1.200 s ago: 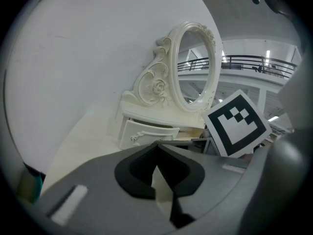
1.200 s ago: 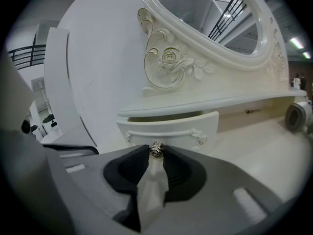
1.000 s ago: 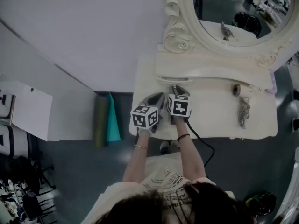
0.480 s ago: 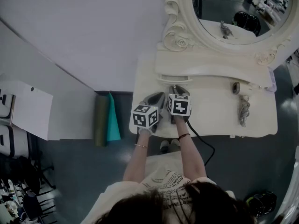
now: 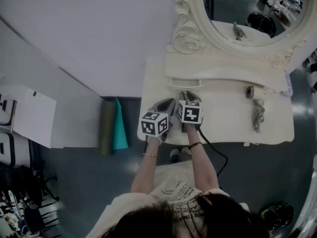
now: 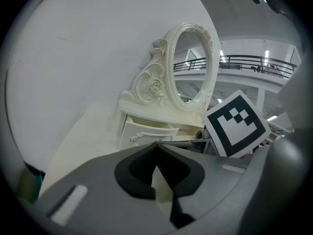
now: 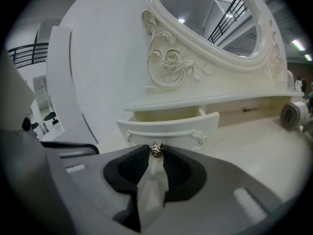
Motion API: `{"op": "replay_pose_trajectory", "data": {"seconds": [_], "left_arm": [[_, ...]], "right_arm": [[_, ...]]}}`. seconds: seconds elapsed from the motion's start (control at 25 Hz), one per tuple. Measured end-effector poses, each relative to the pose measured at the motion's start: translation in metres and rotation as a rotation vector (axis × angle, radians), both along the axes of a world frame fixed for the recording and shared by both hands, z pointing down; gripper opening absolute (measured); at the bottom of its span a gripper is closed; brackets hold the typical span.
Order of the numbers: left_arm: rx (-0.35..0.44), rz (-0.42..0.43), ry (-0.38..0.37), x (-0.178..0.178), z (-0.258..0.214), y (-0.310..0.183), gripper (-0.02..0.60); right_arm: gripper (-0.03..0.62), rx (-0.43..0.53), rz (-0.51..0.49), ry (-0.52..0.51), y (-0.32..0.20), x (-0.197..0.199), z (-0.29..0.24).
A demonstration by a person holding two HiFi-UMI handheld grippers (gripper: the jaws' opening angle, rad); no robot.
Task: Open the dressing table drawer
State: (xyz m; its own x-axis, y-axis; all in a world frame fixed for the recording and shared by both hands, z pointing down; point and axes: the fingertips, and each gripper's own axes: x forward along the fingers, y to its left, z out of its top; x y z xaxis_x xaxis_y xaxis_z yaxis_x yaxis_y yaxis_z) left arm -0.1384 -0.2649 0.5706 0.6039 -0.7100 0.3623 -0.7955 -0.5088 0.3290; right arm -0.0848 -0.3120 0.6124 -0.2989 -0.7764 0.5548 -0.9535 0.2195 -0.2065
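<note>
The drawer (image 7: pixel 171 125) stands ajar at frame centre, under the mirror (image 7: pixel 215 18). Just before it, the right gripper (image 5: pixel 188 95) pinches a small silver ring (image 7: pixel 156 150). The left gripper (image 6: pixel 156 143) is clenched on nothing. A small cylinder (image 7: pixel 292 115) lies far right.

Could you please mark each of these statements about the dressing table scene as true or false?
1. The small drawer under the mirror stands partly pulled out. True.
2. The right gripper is empty. False: a small silvery ring sits pinched between its jaw tips.
3. The left gripper grips the drawer's handle. False: its jaws are together on nothing, short of the drawer.
4. The mirror at the back of the dressing table is oval, in a carved frame. True.
5. Both grippers are held over the right end of the table top, as the head view shows it. False: they are over its left part, in front of the drawer.
</note>
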Motion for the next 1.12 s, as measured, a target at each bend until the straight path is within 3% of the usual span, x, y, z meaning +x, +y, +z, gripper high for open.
{"op": "replay_pose_trajectory", "data": {"seconds": [1.12], "left_arm": [[0.001, 0.024, 0.002, -0.001, 0.001, 0.022, 0.002]], "right_arm": [[0.100, 0.006, 0.012, 0.004, 0.022, -0.002, 0.000]]}}
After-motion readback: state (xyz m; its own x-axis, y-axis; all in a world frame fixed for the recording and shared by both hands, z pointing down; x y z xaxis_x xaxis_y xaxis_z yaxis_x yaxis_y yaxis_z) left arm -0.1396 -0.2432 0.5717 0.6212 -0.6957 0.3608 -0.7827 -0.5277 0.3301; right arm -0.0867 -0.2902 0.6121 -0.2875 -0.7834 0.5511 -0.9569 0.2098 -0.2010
